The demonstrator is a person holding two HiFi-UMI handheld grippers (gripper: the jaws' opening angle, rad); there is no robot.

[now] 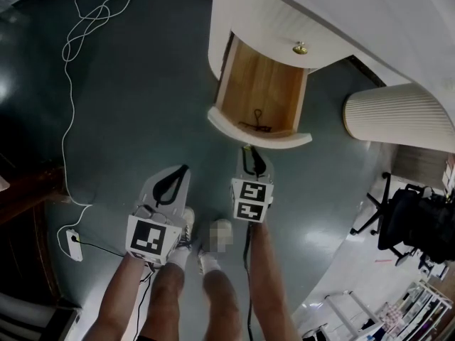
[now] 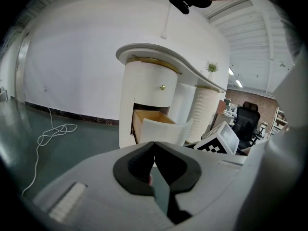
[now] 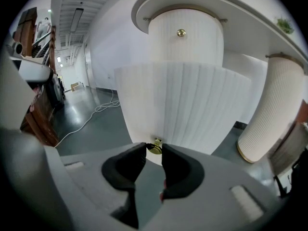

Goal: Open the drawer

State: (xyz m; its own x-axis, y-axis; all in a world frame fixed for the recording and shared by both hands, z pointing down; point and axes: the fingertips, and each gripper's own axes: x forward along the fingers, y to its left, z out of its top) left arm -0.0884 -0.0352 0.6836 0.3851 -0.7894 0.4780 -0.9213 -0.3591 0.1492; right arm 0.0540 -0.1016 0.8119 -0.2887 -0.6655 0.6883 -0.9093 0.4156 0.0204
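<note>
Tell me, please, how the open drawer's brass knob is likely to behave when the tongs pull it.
The brass knob looks small, round and polished, so it may slip in the right tongs. It seems rigidly fixed to the drawer front, so pulling probably draws that out with it.

1. An open office or showroom hall: glossy dark floor, long ceiling strip lights
2. Black swivel office chair stands near a white fluted reception-style counter
</note>
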